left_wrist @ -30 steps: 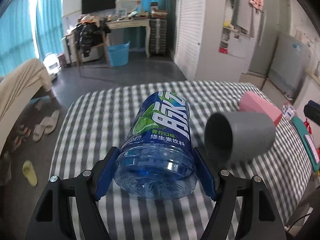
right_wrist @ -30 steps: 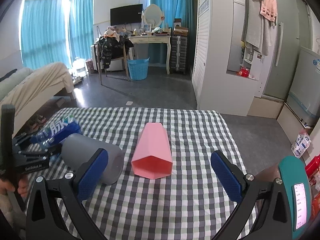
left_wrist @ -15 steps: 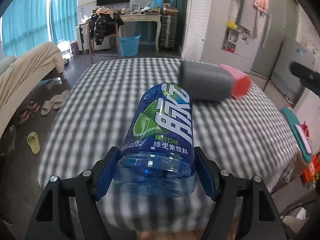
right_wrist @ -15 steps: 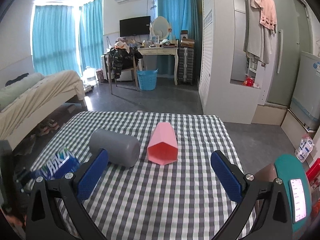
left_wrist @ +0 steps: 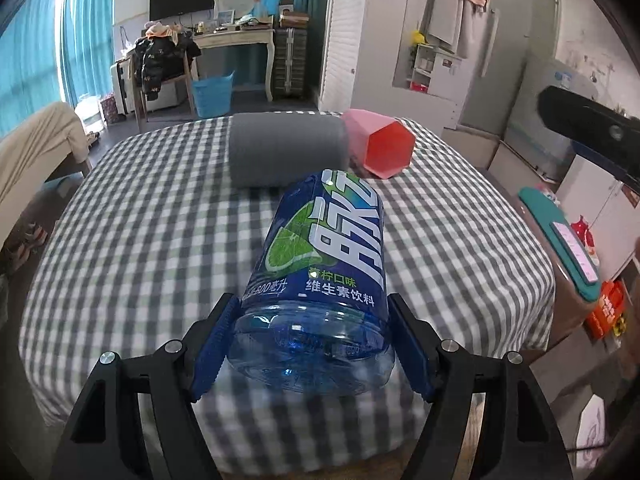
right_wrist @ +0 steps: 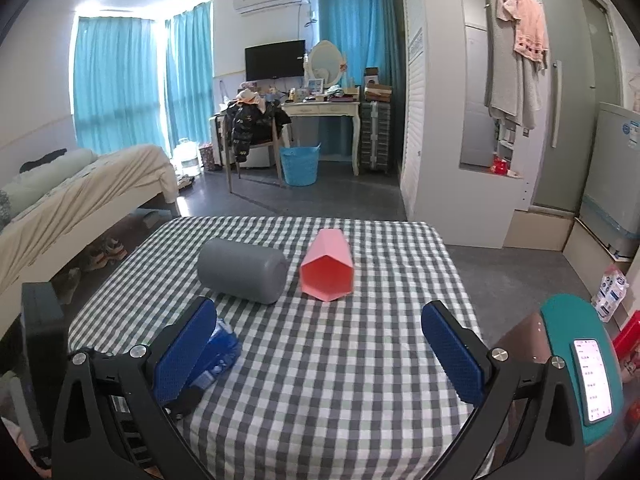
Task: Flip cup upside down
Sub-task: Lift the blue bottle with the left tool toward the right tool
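Bottle (left_wrist: 320, 276) lies gripped near its base between the left gripper's (left_wrist: 312, 344) closed pads, probably to clear room. The right gripper (right_wrist: 320, 344) is wide open and empty, facing the grey cup (right_wrist: 242, 270) and pink cup (right_wrist: 328, 268), both on their sides mid-table (right_wrist: 360, 360), ready to grasp one.

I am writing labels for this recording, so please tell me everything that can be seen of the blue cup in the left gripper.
The blue cup looks like clear blue plastic cut from a drink bottle, with a label showing a lime slice and white Chinese lettering. It is held roughly horizontal, ribbed base toward the camera, above the checked tablecloth. The left gripper is shut on its base end, one blue pad on each side. Its far end is hidden. In the right wrist view only a small part shows.
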The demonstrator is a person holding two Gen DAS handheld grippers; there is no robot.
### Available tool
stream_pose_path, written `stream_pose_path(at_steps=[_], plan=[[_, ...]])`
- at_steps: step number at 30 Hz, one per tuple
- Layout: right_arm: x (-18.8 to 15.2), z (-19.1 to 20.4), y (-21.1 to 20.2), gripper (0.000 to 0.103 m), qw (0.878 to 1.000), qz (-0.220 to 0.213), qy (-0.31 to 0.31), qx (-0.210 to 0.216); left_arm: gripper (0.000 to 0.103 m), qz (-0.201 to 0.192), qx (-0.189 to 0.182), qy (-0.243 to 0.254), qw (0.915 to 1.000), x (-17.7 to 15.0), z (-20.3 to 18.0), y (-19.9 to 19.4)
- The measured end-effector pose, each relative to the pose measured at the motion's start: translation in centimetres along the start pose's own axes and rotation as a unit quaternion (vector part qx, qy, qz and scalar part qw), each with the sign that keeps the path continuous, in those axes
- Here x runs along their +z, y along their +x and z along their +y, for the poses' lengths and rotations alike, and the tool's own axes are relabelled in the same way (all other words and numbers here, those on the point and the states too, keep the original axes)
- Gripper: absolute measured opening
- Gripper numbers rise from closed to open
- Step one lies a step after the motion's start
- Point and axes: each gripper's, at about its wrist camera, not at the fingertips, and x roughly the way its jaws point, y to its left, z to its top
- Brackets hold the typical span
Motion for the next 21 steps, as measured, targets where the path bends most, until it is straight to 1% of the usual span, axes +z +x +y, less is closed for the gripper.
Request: stream_pose_path(at_steps=[4, 6, 7, 8, 12, 14, 16, 18, 20, 21], plan=[[0.0, -0.7, 0.1, 0.103, 1.0, 0.002, 0.004, -0.01, 0.076, -0.005, 0.002, -0.004, 1.0, 1.0, -0.6, 0.9], [-0.1, -0.7, 0.3, 0.103, 1.0, 0.003, 0.004, -0.013, 0.078, -0.006, -0.003, -0.002, 1.0, 1.0, -0.8, 1.0], [-0.1, -0.9, 0.4, 0.103, 1.0, 0.004, 0.004, -0.014, 0.084, -0.003, -0.012, 0.004, 0.9999, 1.0, -0.8, 1.0], [-0.1, -1.0, 0.4, 0.103, 1.0, 0.004, 0.004, -0.014, 0.087, 0.001, -0.017, 0.007, 0.9998, 0.9, -1.1, 1.1], [0.2, -1.3, 0.4, 0.103, 1.0, 0.002, 0.006, -0.018, 0.087, 0.0, -0.011, 0.018, 0.9998, 0.2, -1.4, 0.4], [0.4, -1.3, 0.2, 0.103, 1.0, -0.001, 0.005, -0.021, 0.087, -0.01, -0.008, 0.019, 0.9997, 0.0, -1.1, -0.6], [0.6, -1.2, -0.3, 0.103, 1.0, -0.007, 0.004, -0.025, 0.087, -0.025, -0.016, 0.015, 0.9995, -0.3, -0.4, -2.1], [0.6, -0.8, -0.6, 0.103, 1.0, -0.011, 0.003, -0.028, 0.087, -0.038, -0.022, 0.02, 0.9988, -0.2, 0.5, -3.5], [0.7, -0.4, -1.0, 0.103, 0.999, -0.012, 0.001, -0.033, 0.088, -0.061, -0.021, 0.02, 0.9977, -0.1, 1.8, -5.1], [0.7, -0.1, -1.2, 0.103, 0.999, -0.012, -0.001, -0.036, 0.091, -0.076, -0.018, 0.015, 0.9968, 0.1, 2.8, -6.0]])
